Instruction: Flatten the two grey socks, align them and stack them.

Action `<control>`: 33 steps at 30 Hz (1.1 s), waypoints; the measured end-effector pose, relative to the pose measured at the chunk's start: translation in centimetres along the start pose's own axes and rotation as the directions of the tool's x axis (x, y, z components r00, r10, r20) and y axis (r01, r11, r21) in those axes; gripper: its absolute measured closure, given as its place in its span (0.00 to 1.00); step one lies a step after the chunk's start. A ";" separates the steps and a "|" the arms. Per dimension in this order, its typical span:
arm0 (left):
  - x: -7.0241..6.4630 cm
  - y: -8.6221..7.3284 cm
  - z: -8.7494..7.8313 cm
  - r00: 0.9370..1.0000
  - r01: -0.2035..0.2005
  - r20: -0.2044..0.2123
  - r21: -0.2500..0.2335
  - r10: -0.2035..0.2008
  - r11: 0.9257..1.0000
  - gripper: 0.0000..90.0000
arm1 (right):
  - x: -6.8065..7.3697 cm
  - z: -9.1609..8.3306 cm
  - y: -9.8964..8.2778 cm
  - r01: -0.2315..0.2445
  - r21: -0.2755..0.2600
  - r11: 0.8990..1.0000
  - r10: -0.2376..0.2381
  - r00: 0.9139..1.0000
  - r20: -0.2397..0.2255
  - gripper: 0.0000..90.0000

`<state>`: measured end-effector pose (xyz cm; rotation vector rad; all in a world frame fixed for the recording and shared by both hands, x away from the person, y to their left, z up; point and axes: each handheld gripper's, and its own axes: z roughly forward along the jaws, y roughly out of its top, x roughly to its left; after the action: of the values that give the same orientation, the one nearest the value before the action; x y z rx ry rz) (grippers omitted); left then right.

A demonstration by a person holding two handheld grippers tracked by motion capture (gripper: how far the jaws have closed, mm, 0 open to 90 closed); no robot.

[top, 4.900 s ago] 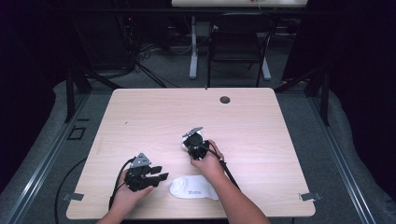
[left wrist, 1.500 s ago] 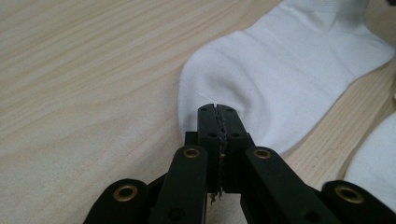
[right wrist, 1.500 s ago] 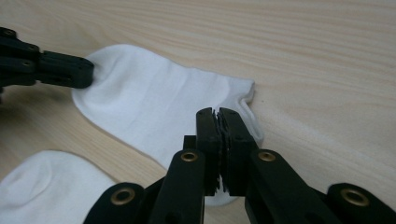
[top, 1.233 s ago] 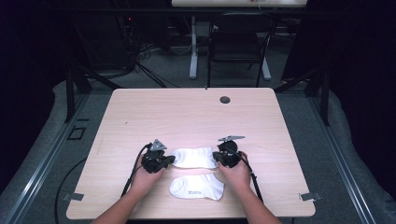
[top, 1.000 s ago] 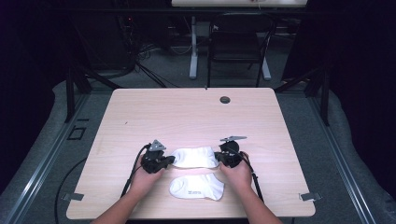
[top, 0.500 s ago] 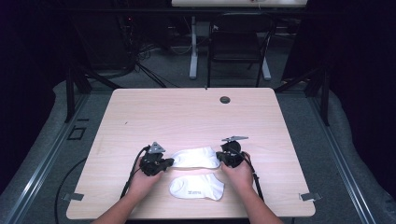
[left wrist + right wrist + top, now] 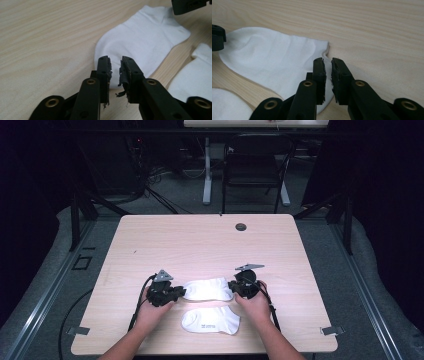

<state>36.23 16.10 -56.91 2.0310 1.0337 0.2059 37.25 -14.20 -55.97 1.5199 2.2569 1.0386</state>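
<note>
Two white ankle socks lie flat on the wooden table point(image 7: 200, 245). The upper sock point(image 7: 207, 289) point(image 7: 147, 37) point(image 7: 269, 60) stretches between my grippers, and the lower sock point(image 7: 211, 320) point(image 7: 195, 77) point(image 7: 224, 105) lies closer to the front edge. My left gripper point(image 7: 177, 293) point(image 7: 115, 67) is at the upper sock's left end. Its jaws have just been opening and stand a narrow gap apart over the sock's edge, pads off the cloth. My right gripper point(image 7: 235, 287) point(image 7: 327, 67) is at the right end. Its jaws have just been opening too, slightly apart above the cuff.
A dark round grommet point(image 7: 241, 226) sits near the table's far edge. Beyond the table stands a black chair point(image 7: 255, 165). Metal clamps mark the front corners point(image 7: 79, 330) point(image 7: 332, 330). Cables trail from both grippers toward the front.
Since the oldest frame a second sock has been laid flat above the first, a gripper at each end. Over the last second the hands stayed nearly still.
</note>
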 end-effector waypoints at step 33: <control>2.2 2.0 1.3 0.996 0.070 -0.056 0.076 -0.066 0.995 0.66 | -1.2 -0.3 0.2 -0.009 -0.002 1.000 0.009 1.000 0.016 0.71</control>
<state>39.49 16.26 -56.70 2.0660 1.1584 0.1884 37.77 -15.37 -55.86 1.5335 2.2392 1.0270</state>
